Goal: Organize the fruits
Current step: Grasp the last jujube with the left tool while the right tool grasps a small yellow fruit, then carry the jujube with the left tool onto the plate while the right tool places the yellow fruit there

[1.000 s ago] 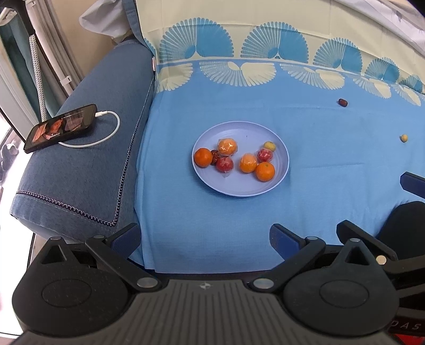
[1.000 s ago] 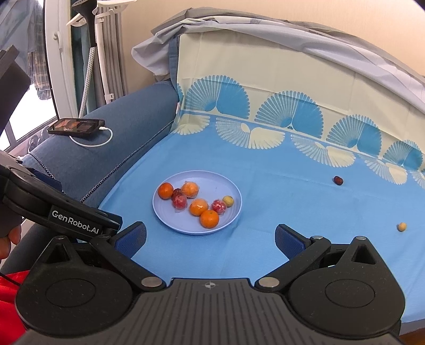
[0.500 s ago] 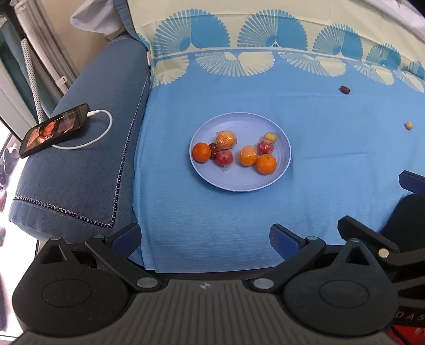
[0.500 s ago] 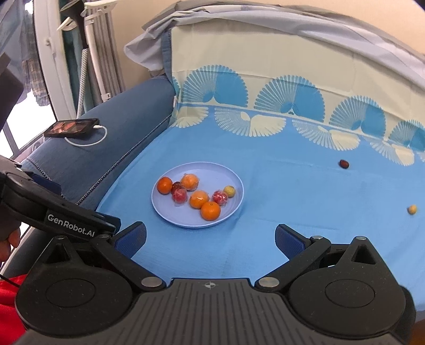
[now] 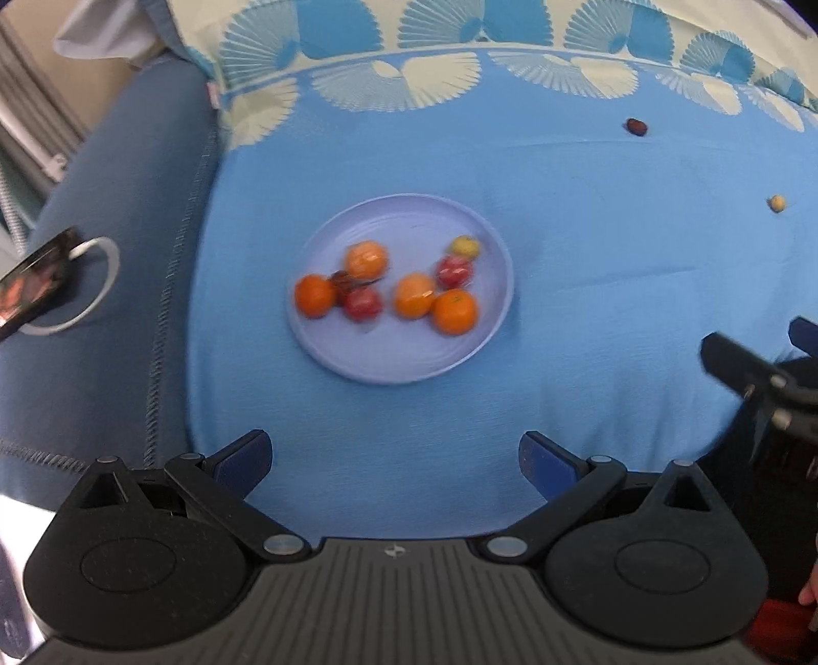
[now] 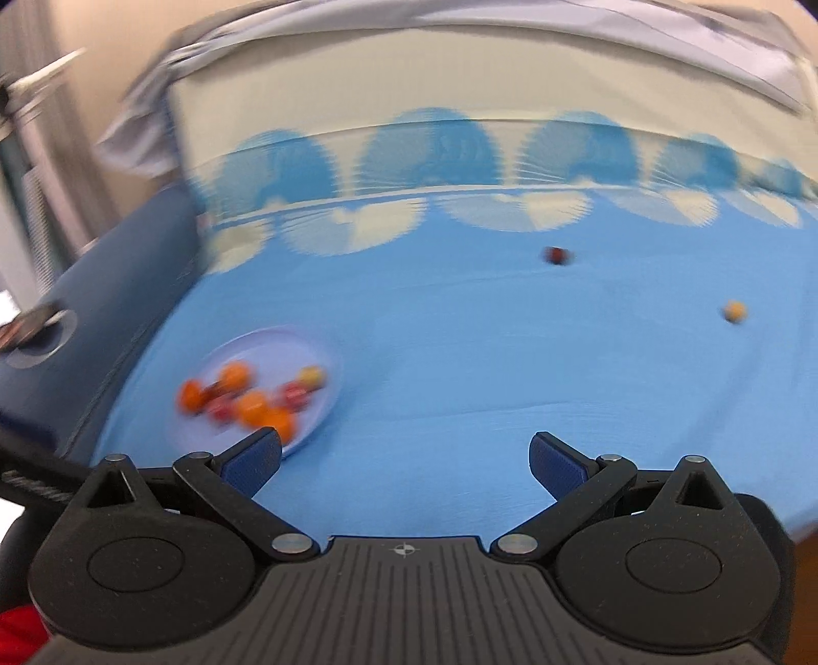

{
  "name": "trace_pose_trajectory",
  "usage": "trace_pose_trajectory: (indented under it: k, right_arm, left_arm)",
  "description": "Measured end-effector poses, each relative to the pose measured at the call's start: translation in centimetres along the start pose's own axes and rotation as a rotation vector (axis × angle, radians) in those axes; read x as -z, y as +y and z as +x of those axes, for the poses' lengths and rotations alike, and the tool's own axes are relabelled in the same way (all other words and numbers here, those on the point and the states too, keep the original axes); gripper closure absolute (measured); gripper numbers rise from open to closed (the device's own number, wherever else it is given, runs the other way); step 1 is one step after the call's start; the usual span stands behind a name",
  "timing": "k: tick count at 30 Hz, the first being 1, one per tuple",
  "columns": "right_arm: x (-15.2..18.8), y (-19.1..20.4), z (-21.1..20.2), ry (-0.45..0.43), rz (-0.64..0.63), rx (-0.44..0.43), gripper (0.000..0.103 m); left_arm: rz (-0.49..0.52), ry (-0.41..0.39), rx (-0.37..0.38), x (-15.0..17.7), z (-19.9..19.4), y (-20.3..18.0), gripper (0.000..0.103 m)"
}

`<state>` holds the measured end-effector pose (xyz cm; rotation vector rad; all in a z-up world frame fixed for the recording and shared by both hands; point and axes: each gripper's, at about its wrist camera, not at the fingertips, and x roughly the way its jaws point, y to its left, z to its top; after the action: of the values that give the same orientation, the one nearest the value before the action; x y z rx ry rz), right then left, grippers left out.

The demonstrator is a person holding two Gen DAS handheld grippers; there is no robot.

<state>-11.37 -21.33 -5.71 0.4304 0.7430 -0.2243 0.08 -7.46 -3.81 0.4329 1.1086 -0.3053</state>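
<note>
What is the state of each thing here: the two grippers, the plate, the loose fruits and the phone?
left gripper: open, holds nothing.
right gripper: open, holds nothing.
plate: on the blue cloth, loaded with several fruits.
dark red fruit: loose on the cloth, off the plate.
small yellow fruit: loose on the cloth, off the plate.
phone: screen lit, cable plugged in.

A blue sheet (image 5: 588, 307) with a fan-patterned cream border (image 5: 434, 87) covers the seat filling the middle of the frame. At left, a denim-blue sofa arm (image 5: 102, 332) carries a phone (image 5: 30, 286) on a white cable (image 5: 97, 286). A beige wall (image 6: 128, 46) fills the upper left.
</note>
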Motion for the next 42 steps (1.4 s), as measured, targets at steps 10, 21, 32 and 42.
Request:
trace_pose_trajectory:
  k: [10,21,32,42]
  right_arm:
    - [-5.0,-14.4,5.6,-0.193,0.297,0.431,0.001]
    - [-9.8,-29.1,18.8,-0.177,0.391,0.667,0.001]
    - [-7.8,-30.9,23.4,-0.145,0.398,0.734,0.001]
    - [-8.2,-30.1,22.5,-0.176,0.353,0.646,0.075]
  left_arm:
    - [0.111,-0.172,0.06,-11.4,3.8,-9.1,0.0]
    - [0.283,-0.275,0.146,-26.2,15.5,-24.9,0.0]
    - [0.323,-0.193,0.206,-32.0,24.7,-29.6,0.0]
    - [0.282,-0.243,0.282,-32.3,21.8,-28.2,0.068]
